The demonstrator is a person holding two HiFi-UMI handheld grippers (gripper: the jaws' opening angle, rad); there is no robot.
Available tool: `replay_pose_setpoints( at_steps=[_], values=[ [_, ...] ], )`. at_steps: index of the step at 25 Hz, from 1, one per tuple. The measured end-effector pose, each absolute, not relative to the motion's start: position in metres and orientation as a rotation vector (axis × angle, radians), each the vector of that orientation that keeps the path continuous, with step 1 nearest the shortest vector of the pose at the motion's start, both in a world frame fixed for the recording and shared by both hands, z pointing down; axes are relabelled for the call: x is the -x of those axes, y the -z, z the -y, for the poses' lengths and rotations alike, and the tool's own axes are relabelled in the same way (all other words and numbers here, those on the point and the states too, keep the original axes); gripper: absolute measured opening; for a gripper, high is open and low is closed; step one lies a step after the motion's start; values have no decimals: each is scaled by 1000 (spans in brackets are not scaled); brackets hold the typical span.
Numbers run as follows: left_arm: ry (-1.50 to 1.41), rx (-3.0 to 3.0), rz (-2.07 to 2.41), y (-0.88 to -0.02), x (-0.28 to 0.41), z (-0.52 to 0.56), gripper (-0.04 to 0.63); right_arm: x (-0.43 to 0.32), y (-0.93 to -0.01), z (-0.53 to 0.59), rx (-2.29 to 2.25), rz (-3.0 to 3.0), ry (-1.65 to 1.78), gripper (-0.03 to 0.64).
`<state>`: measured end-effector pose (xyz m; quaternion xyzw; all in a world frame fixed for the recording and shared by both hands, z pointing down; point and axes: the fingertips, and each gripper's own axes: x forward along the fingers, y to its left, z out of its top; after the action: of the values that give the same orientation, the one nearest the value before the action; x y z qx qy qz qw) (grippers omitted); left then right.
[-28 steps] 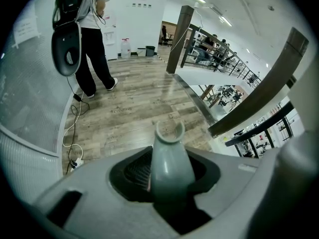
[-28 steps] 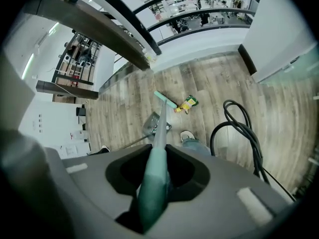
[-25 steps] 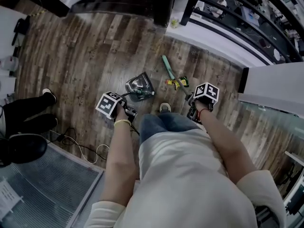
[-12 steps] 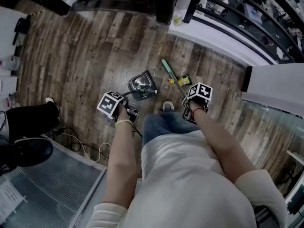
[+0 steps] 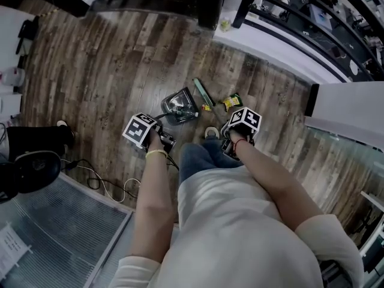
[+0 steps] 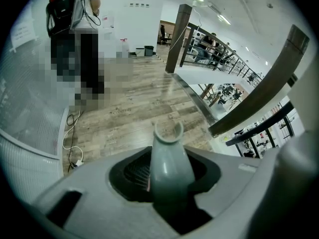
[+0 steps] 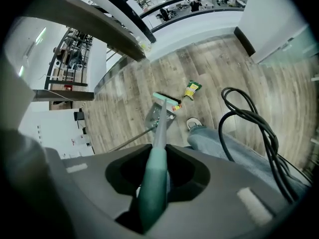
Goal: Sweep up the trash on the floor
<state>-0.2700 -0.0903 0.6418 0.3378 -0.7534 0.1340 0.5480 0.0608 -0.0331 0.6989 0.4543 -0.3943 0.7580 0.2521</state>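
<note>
You hold dustpan (image 5: 179, 107) and broom (image 7: 160, 126)
Your left gripper (image 5: 157, 138) jaws clamp the dustpan handle (image 6: 167, 163); right gripper (image 5: 235, 135) jaws clamp the broom; yellow wrapper (image 5: 231, 102) lies on the floor (image 5: 108, 59) just right of the broom head (image 5: 203, 93).

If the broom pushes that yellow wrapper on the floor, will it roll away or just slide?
Probably slide: the yellow wrapper looks thin and lies on the smooth wood floor. It looks crumpled, so it may flip or bend, not roll. It seems light, so the broom might flick it past the dustpan.
</note>
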Motion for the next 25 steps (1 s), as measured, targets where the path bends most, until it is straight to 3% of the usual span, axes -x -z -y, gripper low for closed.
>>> replay_pose_setpoints(
  at_steps=[25],
  values=[
    [-317,-807,1786,-641,265,87,144,-35,-667,25,-1049,1103,-2205,95]
  ],
)
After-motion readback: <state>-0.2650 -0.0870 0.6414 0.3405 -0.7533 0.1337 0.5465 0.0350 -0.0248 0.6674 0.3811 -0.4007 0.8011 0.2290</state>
